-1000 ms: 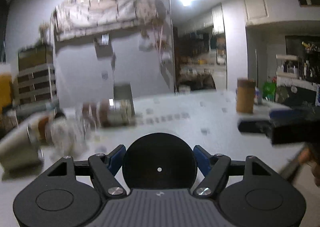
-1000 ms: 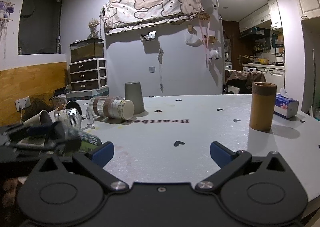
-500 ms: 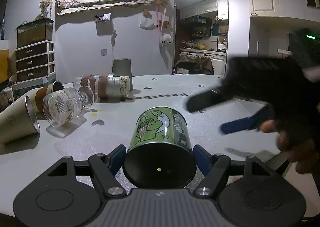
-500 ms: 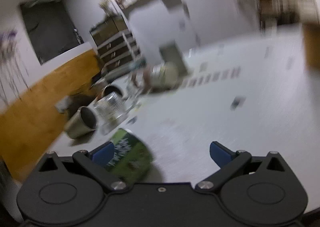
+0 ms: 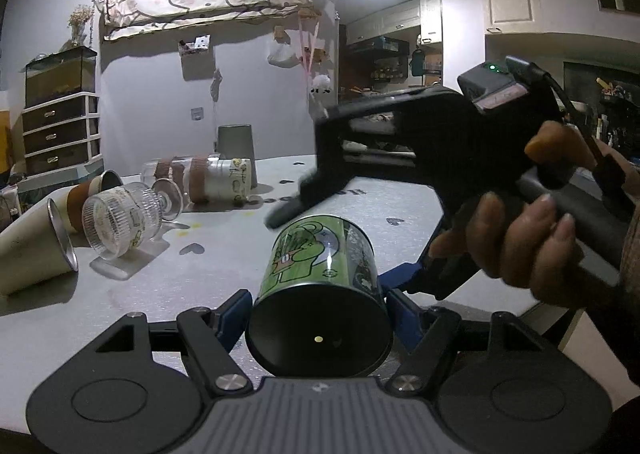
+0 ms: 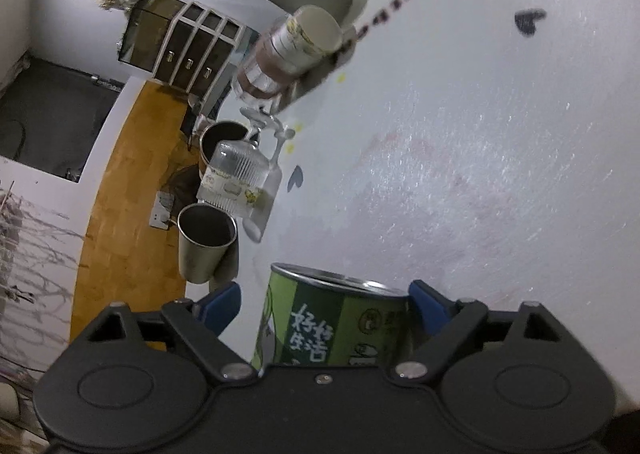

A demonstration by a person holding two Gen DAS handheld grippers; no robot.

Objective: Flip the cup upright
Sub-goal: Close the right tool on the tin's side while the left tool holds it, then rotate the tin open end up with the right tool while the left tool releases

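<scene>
Both tongs sit around the green cup [image 5: 320,274]. Left gripper [image 5: 318,318] has its blue fingers [image 5: 232,314] against the cup's sides, clamped on it, dark base toward the camera. Only this view shows the hand [image 5: 532,242] at 3 o'clock holding the right gripper [image 5: 304,197], tilted down over the cup. Its own view shows what the left cannot: the cup's metal rim and white lettering, with the fingers apart, gaps on both sides. The cup lies on the white table [image 5: 400,209]. At 10 o'clock lie a ribbed glass [image 5: 120,221], a steel cup [image 6: 206,242] and a sleeved tumbler [image 5: 204,177]
</scene>
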